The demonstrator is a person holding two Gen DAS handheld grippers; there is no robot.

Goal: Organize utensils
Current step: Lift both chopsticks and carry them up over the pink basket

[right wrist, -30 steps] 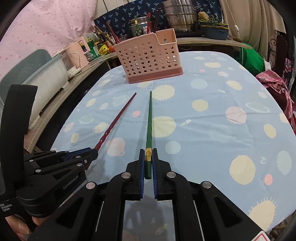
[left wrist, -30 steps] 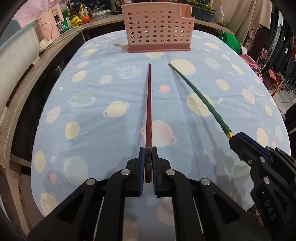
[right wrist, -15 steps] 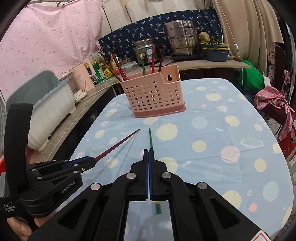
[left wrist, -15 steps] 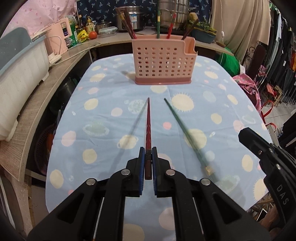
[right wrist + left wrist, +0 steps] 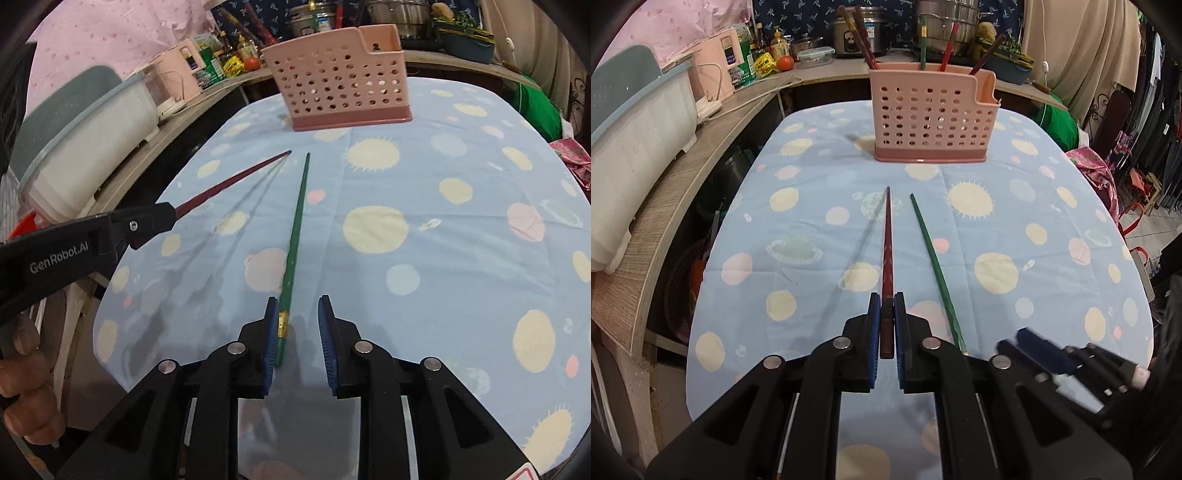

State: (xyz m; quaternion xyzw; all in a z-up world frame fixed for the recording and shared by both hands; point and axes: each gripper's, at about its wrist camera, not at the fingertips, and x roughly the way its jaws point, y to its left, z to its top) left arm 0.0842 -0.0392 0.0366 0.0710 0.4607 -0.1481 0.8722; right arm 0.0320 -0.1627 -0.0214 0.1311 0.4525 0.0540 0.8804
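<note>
Covering the table is a pale blue tablecloth printed with suns and planets. On it, near the front edge, lies the green chopstick, a slim tapered stick with a gold band close to its thick end, tip aimed at the holder. The right gripper straddles that thick end: its jaws are opening, the stick sits between them just beside the left pad, and it is not clamped. Just beside it, the red chopstick, dark red with a faint pattern, is clenched at its thick end by the left gripper and held off the cloth, throwing a shadow to its left. Both tips point toward the pink perforated utensil holder, which stands upright at the far end of the table, well apart from them, with several chopsticks upright inside. No object lies between the sticks and the holder. A wooden counter along the left carries a white bin, bottles and pots.
</note>
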